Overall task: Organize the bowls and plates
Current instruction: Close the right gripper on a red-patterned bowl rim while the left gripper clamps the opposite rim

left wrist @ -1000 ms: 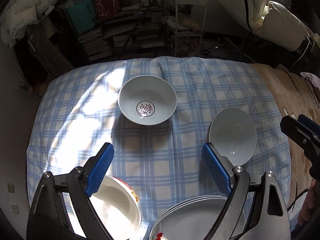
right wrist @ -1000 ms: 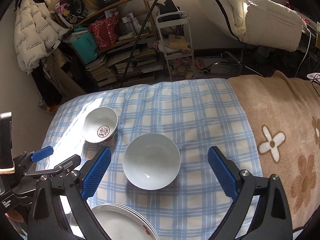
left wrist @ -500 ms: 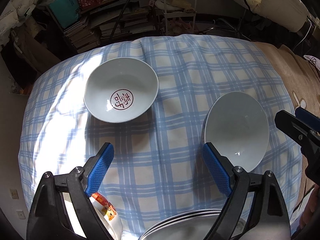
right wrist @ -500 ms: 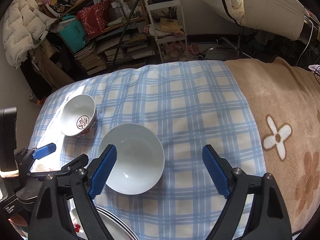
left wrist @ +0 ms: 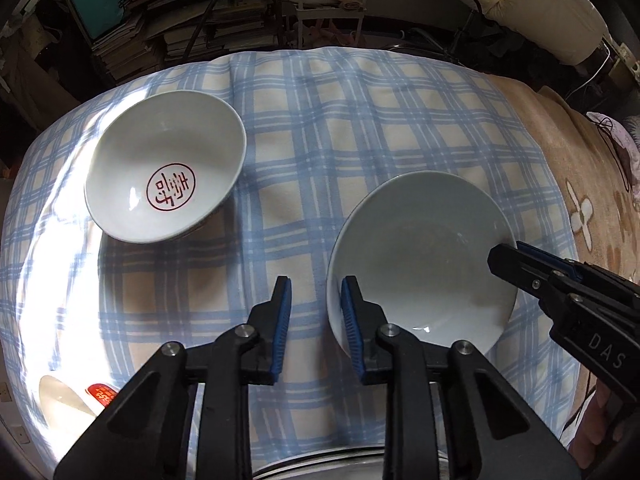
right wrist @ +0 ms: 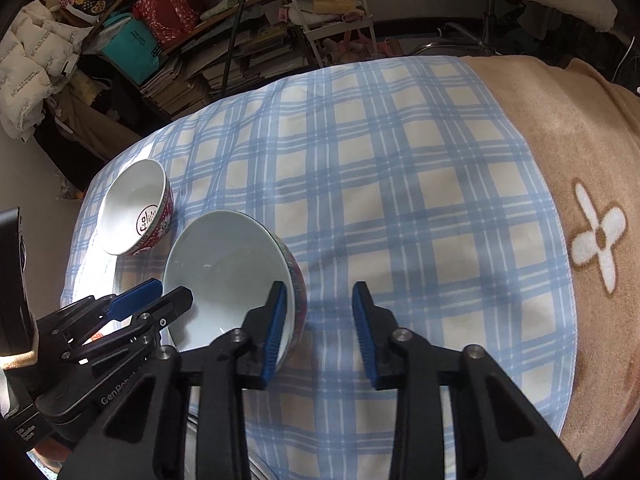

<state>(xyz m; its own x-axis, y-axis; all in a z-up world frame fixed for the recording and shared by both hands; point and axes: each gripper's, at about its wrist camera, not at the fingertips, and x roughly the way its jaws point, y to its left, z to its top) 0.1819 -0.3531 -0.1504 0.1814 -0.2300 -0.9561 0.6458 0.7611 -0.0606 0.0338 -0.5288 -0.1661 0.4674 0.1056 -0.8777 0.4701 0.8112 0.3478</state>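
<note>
Bowls upright, empty, on checked cloth

Two bowls on the checked cloth: the stamped bowl lies left and farther back, the plain bowl right, between both grippers.

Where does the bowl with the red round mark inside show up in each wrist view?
Left wrist: bowl with the red mark, upper left on the checked cloth.
Right wrist: same bowl, far left, beyond the plain bowl.
Shared landmark: the plain bowl.
</note>
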